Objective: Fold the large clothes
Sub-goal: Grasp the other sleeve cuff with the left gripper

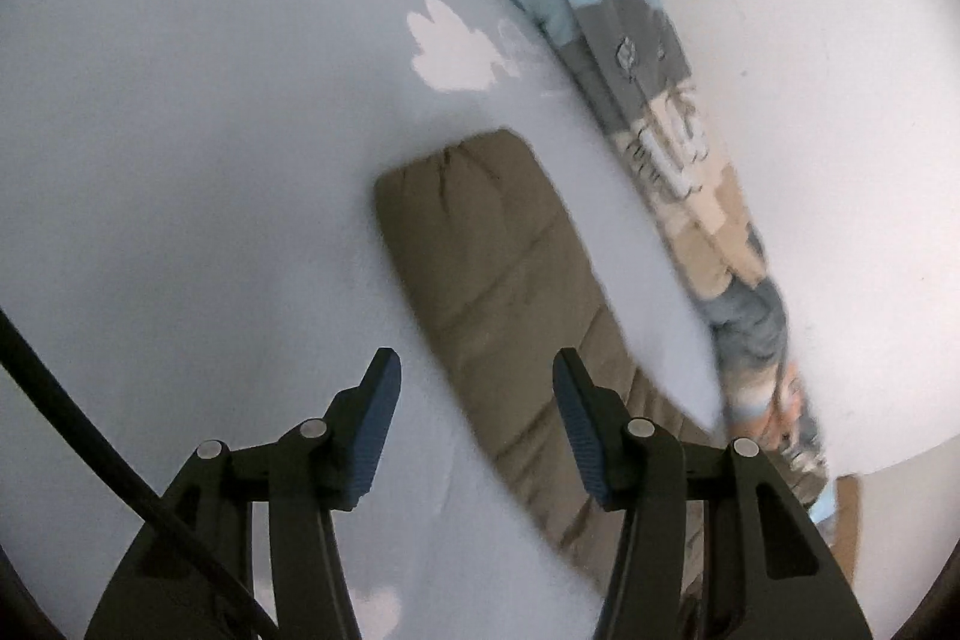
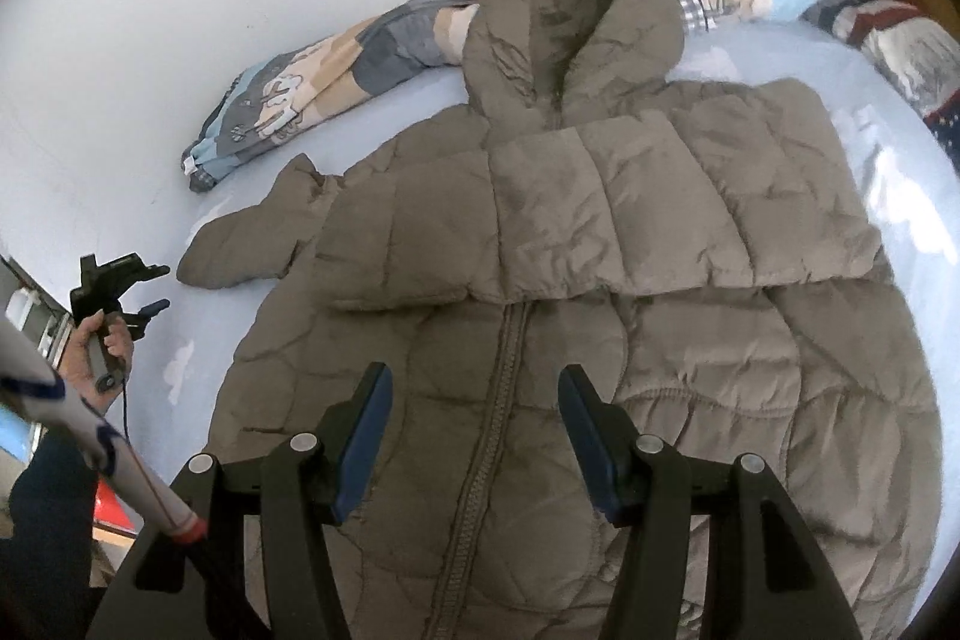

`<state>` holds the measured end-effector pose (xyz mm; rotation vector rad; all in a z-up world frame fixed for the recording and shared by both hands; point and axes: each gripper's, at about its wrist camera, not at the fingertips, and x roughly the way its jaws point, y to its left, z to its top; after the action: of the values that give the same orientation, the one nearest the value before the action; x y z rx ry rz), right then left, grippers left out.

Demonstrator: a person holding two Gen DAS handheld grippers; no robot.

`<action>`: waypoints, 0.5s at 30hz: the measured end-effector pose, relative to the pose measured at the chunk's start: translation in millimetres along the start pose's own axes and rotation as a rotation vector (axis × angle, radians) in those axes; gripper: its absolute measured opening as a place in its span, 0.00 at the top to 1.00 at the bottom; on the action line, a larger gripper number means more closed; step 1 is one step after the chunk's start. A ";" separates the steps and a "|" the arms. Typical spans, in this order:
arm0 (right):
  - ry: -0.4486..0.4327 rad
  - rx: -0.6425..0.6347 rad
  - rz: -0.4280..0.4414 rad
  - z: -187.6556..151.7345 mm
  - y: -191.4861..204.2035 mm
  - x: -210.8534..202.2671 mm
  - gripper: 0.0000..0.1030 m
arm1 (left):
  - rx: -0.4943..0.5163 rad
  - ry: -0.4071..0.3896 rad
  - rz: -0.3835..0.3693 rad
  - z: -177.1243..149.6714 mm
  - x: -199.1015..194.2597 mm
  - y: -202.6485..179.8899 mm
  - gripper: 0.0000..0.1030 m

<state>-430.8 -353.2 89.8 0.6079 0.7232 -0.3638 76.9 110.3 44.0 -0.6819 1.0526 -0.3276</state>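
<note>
A brown hooded puffer jacket (image 2: 540, 340) lies front up on the pale blue bed sheet (image 2: 900, 130), zipper closed, hood toward the wall. Its right sleeve is folded across the chest. Its left sleeve (image 2: 240, 250) lies out to the side; that sleeve also shows in the left wrist view (image 1: 498, 292). My right gripper (image 2: 477, 436) is open and empty, hovering over the zipper at the jacket's lower part. My left gripper (image 1: 477, 430) is open and empty, just above the sleeve's edge; it also shows in the right wrist view (image 2: 129, 289), held in a hand beside the sleeve.
A rolled patchwork blanket (image 1: 654, 100) lies along the white wall (image 1: 810, 40) behind the jacket; it also shows in the right wrist view (image 2: 336, 82). A red-white-blue patterned blanket (image 2: 900, 34) lies at the far right. The bed's edge and the person's sleeve (image 2: 90, 412) are at the left.
</note>
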 end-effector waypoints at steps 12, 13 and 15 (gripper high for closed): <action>-0.004 -0.014 -0.024 0.6 3.9 13.8 0.40 | -0.117 -0.060 -0.137 16.1 53.5 26.4 0.61; -0.005 -0.015 -0.026 0.2 3.6 14.3 0.40 | -0.116 -0.064 -0.136 15.7 55.0 25.0 0.78; 0.000 -0.019 -0.032 -0.1 2.8 15.2 0.40 | -0.092 -0.076 -0.118 12.6 53.2 18.1 0.83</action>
<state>-418.8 -352.5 80.1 0.5788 0.7367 -0.3864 112.0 98.9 -0.2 -0.8347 0.9612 -0.3544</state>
